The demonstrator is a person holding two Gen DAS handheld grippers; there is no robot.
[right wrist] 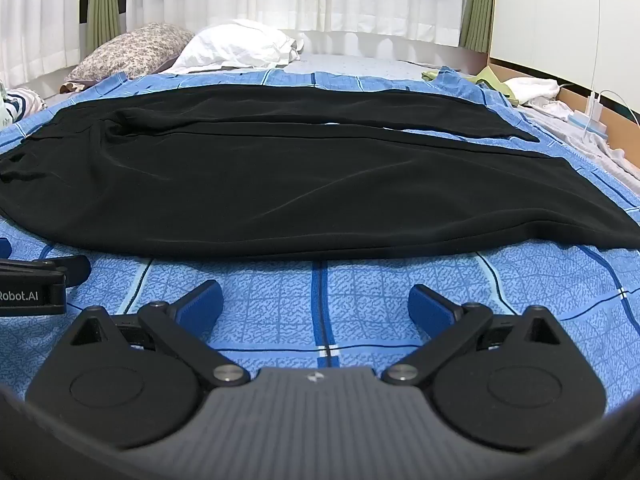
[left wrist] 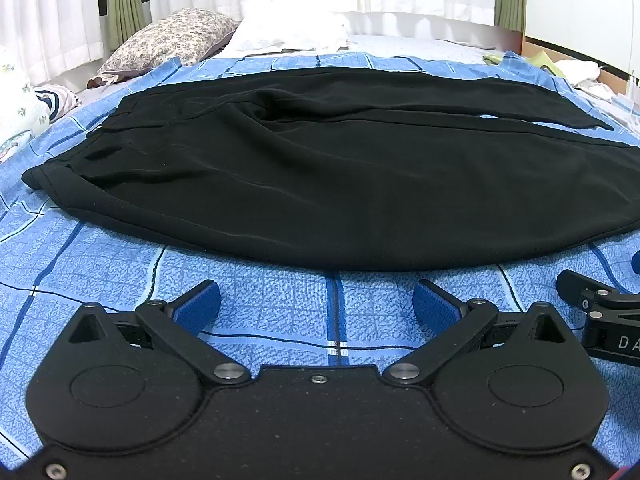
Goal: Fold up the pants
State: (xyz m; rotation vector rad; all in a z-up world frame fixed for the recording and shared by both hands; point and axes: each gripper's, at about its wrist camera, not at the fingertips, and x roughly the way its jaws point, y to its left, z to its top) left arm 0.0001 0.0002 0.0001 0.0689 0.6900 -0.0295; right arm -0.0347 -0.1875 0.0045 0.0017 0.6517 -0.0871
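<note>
- Left wrist view: you see one pair of pants lying flat across the blue sheet, waistband at left.
- Two pillows lie beyond, upper left.
- Your left gripper gapes wide, holding nothing, short of the near hem.
- Your right gripper likewise stands wide and empty.

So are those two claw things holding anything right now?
No, nothing is held. The left gripper and right gripper are both open above the blue patterned bedsheet, short of the near edge of the black fabric pants.
</note>
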